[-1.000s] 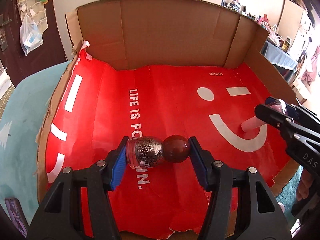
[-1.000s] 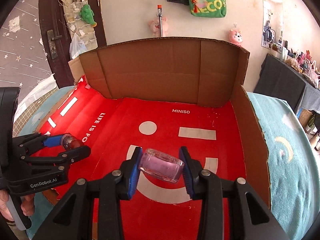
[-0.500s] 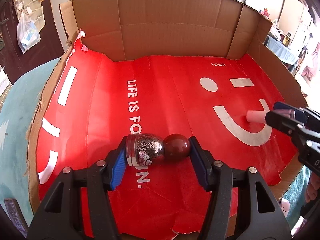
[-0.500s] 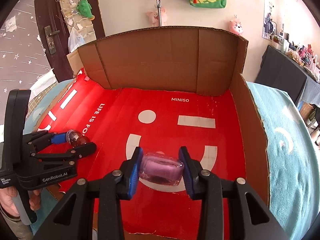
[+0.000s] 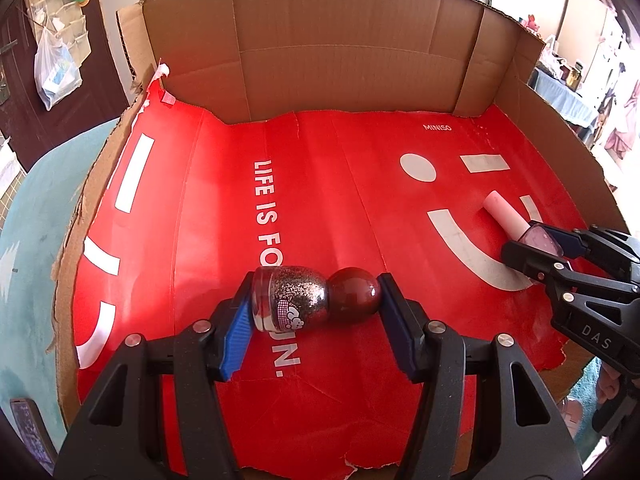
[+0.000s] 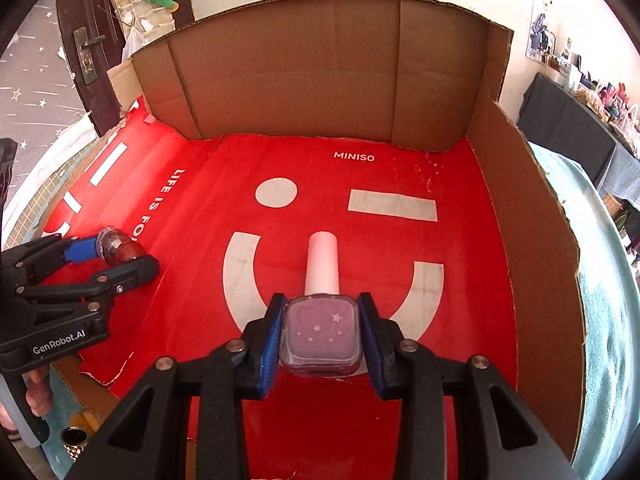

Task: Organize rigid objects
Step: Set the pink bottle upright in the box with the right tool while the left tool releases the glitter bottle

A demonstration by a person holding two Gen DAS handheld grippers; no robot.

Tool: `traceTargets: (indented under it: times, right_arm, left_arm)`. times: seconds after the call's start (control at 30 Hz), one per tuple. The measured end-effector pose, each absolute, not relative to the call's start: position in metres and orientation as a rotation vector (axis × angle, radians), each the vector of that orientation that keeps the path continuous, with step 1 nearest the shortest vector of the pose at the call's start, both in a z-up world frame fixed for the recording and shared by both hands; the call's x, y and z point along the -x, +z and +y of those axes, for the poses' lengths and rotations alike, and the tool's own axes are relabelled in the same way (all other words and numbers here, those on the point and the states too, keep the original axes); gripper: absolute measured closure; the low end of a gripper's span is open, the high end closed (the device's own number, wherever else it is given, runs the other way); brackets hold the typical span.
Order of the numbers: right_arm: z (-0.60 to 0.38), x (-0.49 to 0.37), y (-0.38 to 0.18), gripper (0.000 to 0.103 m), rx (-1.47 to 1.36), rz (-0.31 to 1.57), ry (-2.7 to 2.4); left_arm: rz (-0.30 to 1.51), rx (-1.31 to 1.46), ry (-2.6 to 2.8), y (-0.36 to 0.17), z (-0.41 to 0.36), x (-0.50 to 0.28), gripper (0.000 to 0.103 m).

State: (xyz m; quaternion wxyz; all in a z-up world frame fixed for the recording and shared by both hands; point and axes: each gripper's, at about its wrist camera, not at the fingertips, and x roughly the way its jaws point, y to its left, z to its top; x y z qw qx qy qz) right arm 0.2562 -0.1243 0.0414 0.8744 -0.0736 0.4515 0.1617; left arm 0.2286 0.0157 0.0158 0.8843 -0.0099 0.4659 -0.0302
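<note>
The left gripper (image 5: 316,300) points steeply down over the near left part of the box floor, its blue pads pinching a glitter nail-polish bottle (image 5: 294,300) end to end: one pad on the base, the other on the round dark red cap. The bottle lies sideways between the fingers, over the white lettering; whether it rests on the floor or hangs just above it is hard to tell from this angle.

The right gripper (image 6: 320,334) also tilts downward, over the white smile mark to the right. Its pads are pressed against the flat sides of a pink square nail-polish bottle (image 6: 320,334), whose pale pink cap (image 6: 322,264) points away from the camera toward the back wall. In the right wrist view, fingers of the person's hand (image 6: 38,392) wrap the left gripper's handle at the lower left edge.

Both work inside a cardboard box (image 5: 352,44) with tall brown walls and a red paper liner (image 5: 340,184) printed with white shapes and "MINISO". The liner's near edge is torn. The box sits on a teal cloth (image 6: 608,320). Behind stand a dark door (image 6: 88,48) and a pale wall with hanging plush toys.
</note>
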Motion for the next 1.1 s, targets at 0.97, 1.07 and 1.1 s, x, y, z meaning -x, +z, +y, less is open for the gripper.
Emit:
traceTargets:
  times: [0.97, 1.07, 1.1]
  right_arm:
    - [-0.128, -0.243, 0.059, 0.039, 0.104, 0.905, 0.389]
    - [-0.131, -0.236, 0.065, 0.035, 0.085, 0.888, 0.407]
    - [-0.132, -0.233, 0.067, 0.033, 0.078, 0.883, 0.413]
  left_arm:
    - [0.94, 0.0, -0.043, 0.029, 0.013, -0.219, 0.016]
    - [0.922, -0.004, -0.048, 0.034, 0.01, -0.215, 0.009]
    - [0.916, -0.006, -0.048, 0.035, 0.01, -0.213, 0.009]
